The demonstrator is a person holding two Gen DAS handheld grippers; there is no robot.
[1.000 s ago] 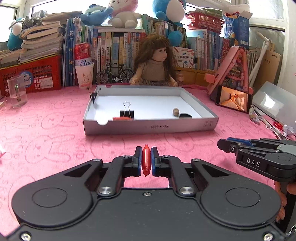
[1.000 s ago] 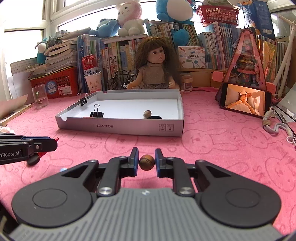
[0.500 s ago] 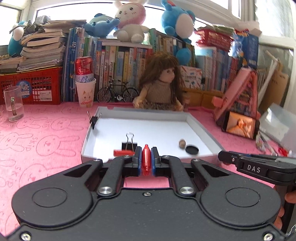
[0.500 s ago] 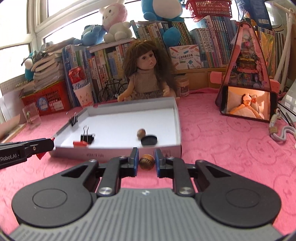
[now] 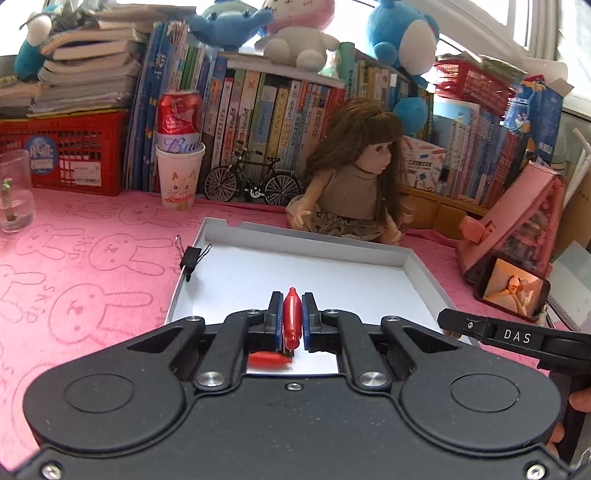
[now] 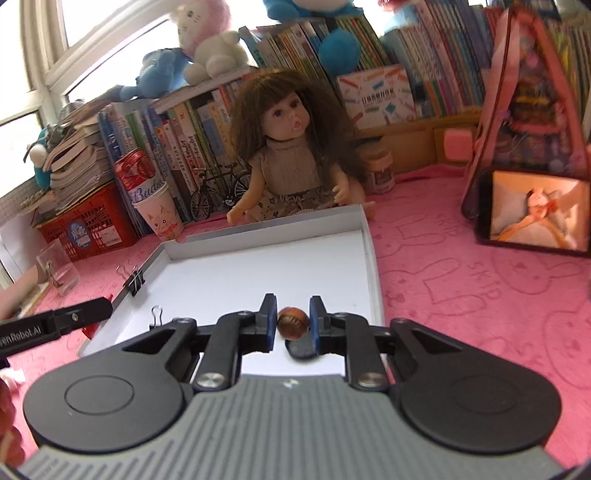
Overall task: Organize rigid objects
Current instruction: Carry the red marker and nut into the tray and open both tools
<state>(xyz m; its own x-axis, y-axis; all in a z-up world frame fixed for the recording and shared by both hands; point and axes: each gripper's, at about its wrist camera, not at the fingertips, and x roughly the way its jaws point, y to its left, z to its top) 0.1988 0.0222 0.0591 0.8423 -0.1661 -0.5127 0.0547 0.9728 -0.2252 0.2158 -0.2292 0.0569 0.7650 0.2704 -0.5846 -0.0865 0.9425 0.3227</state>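
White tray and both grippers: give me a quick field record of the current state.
left gripper: shut on red pen, over white tray
right gripper: open around brown bead, over tray
tray contents: second red pen, black disc, binder clip
tray left rim: binder clip clipped on

Home desk: doll (image 5: 354,177), plush toys (image 5: 299,33), bookshelf (image 5: 258,110), bunny tablecloth (image 5: 92,266).
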